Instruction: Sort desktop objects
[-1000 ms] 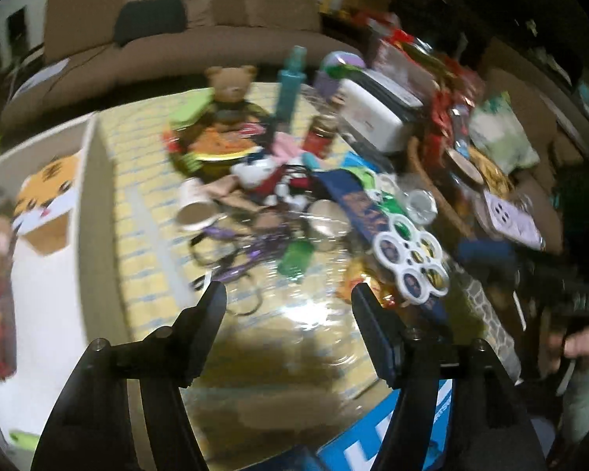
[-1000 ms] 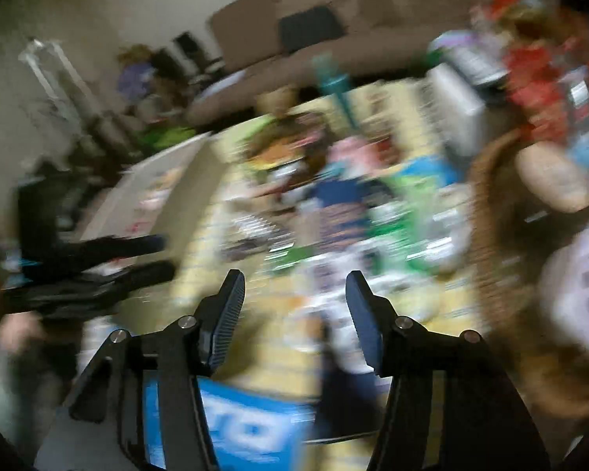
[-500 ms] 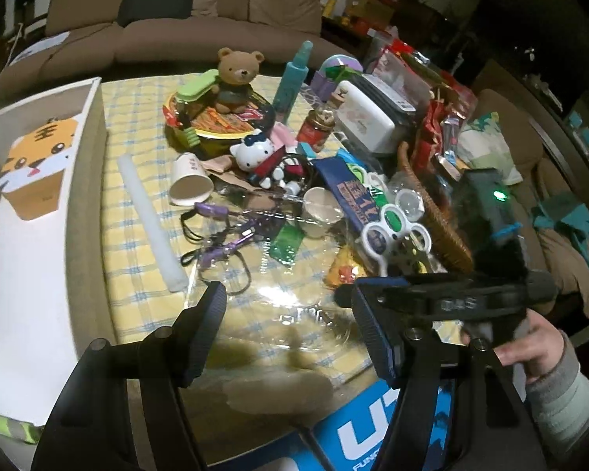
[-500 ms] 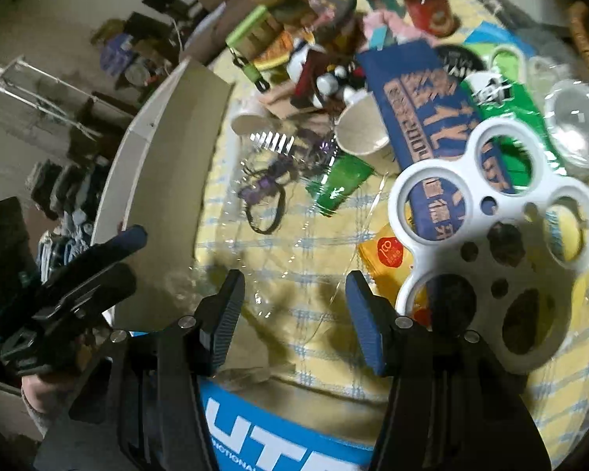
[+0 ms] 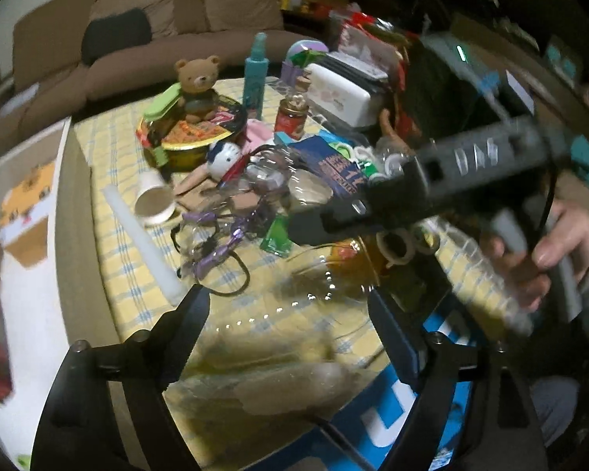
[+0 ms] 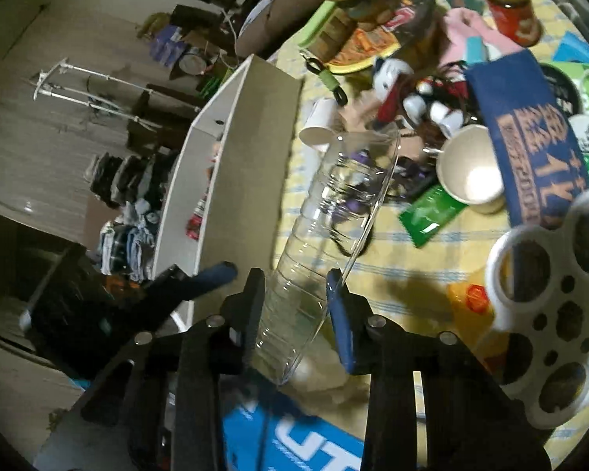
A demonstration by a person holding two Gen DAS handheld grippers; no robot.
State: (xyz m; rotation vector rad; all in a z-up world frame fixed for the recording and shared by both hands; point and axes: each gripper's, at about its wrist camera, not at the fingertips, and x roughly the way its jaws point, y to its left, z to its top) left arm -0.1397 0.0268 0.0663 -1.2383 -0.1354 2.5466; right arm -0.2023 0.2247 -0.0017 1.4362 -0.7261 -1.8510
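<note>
My right gripper is shut on a clear plastic container lid and holds it tilted above the near edge of the table. The same lid shows in the left wrist view, with the right gripper reaching across above it. My left gripper is open and empty, low over the near table edge. The clutter includes a teddy bear, a paper cup, a second cup, a white ring tray and a blue pouch.
A white open box stands at the table's left; its tiger flap shows in the left view. A white tube, purple cords, a teal bottle, a red jar and a white case crowd the yellow checked cloth.
My right gripper has closed on the clear lid and lifted it off the cloth. It has swung across in front of my left gripper, which stays open.
</note>
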